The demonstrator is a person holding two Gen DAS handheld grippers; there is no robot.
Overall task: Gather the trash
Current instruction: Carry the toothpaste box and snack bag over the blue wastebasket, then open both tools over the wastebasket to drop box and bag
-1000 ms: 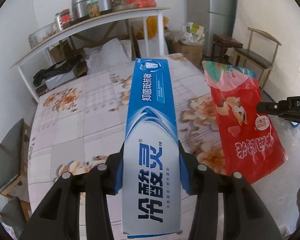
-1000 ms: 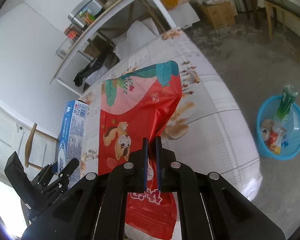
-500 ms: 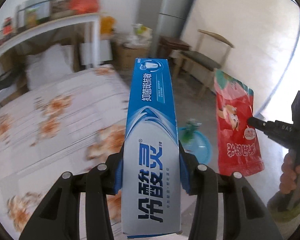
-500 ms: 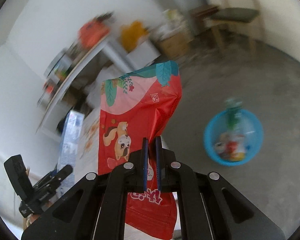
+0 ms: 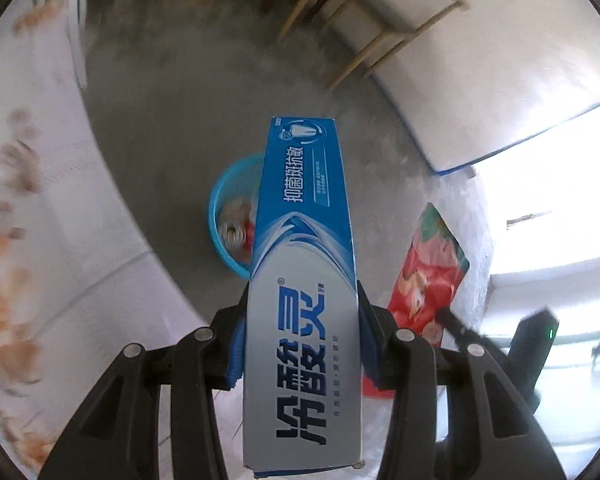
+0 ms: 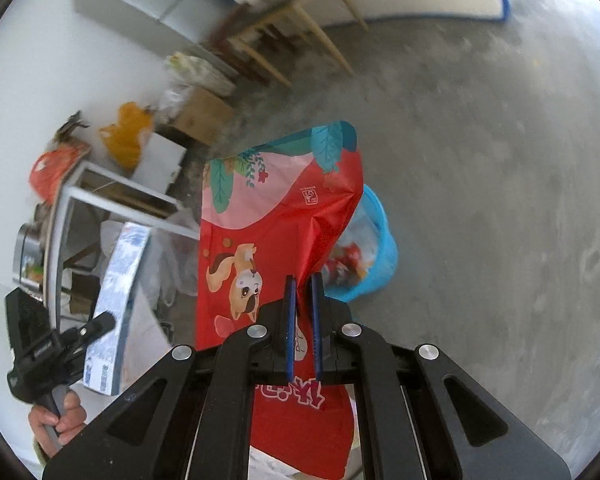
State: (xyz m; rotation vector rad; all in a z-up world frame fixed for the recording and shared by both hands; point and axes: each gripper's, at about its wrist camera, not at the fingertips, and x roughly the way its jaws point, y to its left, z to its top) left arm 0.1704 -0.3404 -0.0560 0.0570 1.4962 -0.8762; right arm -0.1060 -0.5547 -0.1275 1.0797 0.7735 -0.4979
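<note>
My left gripper is shut on a long blue and silver toothpaste box, which points down at the floor. Behind the box stands a blue plastic basin with trash in it, partly hidden by the box. My right gripper is shut on a red snack bag with a cartoon dog on it. The blue basin sits on the floor just behind that bag. The red bag also shows to the right in the left wrist view, and the toothpaste box at the left in the right wrist view.
A table with a floral cloth fills the left. The floor is bare grey concrete. Wooden chairs stand by the far wall. A white shelf, a cardboard box and bags crowd the left. A hand grips the left tool.
Both grippers have swung away from the table and tipped down toward the floor, carrying the box and the bag. The blue basin now lies right behind both items.
</note>
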